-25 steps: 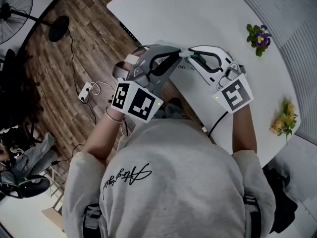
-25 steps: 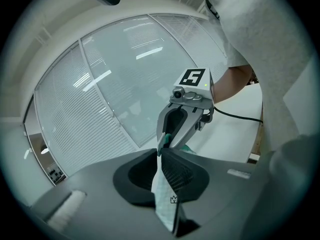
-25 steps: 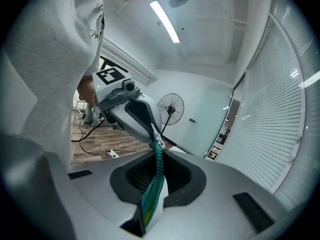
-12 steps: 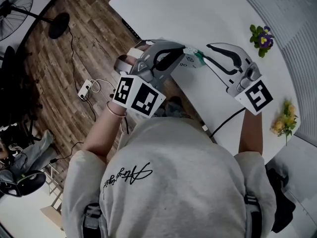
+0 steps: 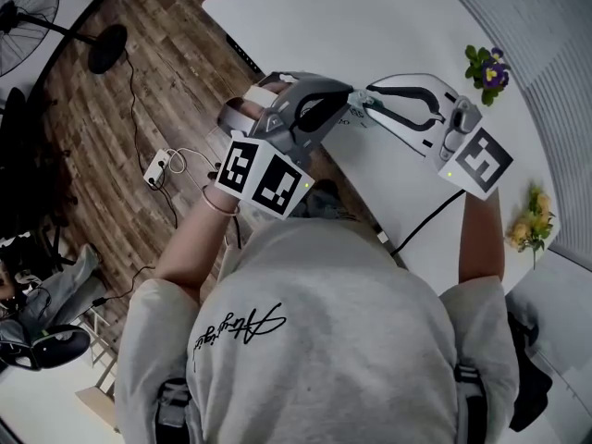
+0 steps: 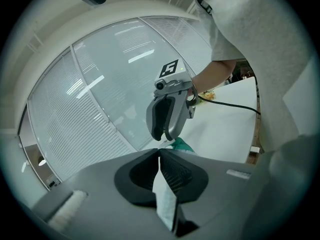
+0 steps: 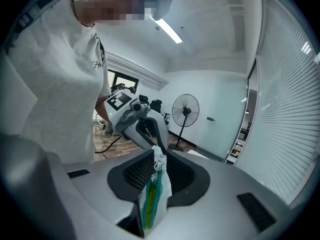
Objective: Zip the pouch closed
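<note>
A small white pouch (image 5: 359, 109) with a green pattern hangs in the air over the near edge of the white table (image 5: 398, 26), stretched between both grippers. My left gripper (image 5: 348, 98) is shut on its white end (image 6: 165, 199), which runs between the pads. My right gripper (image 5: 368, 102) faces it from the right. Its jaws are closing, and the green-patterned end of the pouch (image 7: 152, 194) sits between them and touches both pads. The left gripper view shows the right gripper (image 6: 167, 115) just beyond the pouch's green corner (image 6: 182, 144). The right gripper view shows the left gripper (image 7: 142, 126).
Purple flowers (image 5: 485, 67) and yellow flowers (image 5: 529, 225) lie on the table's right side. A black cable (image 5: 416, 225) runs over the near edge. On the wooden floor at the left are a power strip (image 5: 159, 171) and a standing fan (image 5: 28, 7).
Half a second ago the right gripper stood off to the right, apart from the pouch. It has come back left and its jaws are round the pouch's end again. The left gripper has held still.
</note>
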`<state>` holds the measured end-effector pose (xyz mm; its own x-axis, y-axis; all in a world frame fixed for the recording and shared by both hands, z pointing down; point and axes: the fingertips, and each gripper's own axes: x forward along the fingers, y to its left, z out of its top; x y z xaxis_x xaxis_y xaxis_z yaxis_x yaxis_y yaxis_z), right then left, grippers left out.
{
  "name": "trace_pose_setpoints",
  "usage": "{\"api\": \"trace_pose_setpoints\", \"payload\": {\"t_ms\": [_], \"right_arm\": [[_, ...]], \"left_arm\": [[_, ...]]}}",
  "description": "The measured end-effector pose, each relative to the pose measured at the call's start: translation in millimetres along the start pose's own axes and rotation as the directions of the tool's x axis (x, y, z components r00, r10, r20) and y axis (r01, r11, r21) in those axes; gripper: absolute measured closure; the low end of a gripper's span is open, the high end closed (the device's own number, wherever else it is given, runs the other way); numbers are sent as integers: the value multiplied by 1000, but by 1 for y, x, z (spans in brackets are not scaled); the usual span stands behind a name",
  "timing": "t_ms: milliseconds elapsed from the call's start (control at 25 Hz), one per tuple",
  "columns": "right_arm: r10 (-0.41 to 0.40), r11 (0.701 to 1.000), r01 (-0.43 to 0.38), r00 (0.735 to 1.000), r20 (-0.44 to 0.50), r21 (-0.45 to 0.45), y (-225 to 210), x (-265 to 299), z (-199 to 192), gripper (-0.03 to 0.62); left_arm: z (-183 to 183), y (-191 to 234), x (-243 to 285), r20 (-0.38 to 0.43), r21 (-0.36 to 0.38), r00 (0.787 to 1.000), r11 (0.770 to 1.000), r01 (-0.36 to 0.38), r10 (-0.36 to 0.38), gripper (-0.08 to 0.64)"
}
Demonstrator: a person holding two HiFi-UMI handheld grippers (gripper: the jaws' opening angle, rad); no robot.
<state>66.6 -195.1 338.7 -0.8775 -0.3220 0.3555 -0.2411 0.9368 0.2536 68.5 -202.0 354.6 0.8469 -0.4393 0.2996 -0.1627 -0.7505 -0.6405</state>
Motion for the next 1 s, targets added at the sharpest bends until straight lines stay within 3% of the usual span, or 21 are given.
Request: {"api": "trace_pose_setpoints", "payload": {"t_ms": [160, 560, 720, 840, 1000], "right_arm": [[50, 998, -52, 996, -72, -34, 5, 7, -10, 512], [22, 995, -32, 994, -107, -93, 7, 12, -14, 543], [-29, 998, 26, 998, -51, -56, 2, 7, -12, 546], [-71, 997, 71, 997, 11, 12, -1, 5, -3, 549], [-129, 990, 128, 991, 19, 57, -7, 4, 1, 551]], "left_arm": [[-1, -3, 3, -2, 34, 1000, 999, 13, -13, 549], [-3, -5, 0, 0, 8, 1000, 1000, 21, -21, 551], [-10, -6, -3, -1, -31, 1000, 999, 10, -10, 551], [-9, -5, -8, 1, -30, 1000, 1000, -2, 2, 552], [-2, 1, -12, 15, -13, 999, 999, -30, 30, 552]]}}
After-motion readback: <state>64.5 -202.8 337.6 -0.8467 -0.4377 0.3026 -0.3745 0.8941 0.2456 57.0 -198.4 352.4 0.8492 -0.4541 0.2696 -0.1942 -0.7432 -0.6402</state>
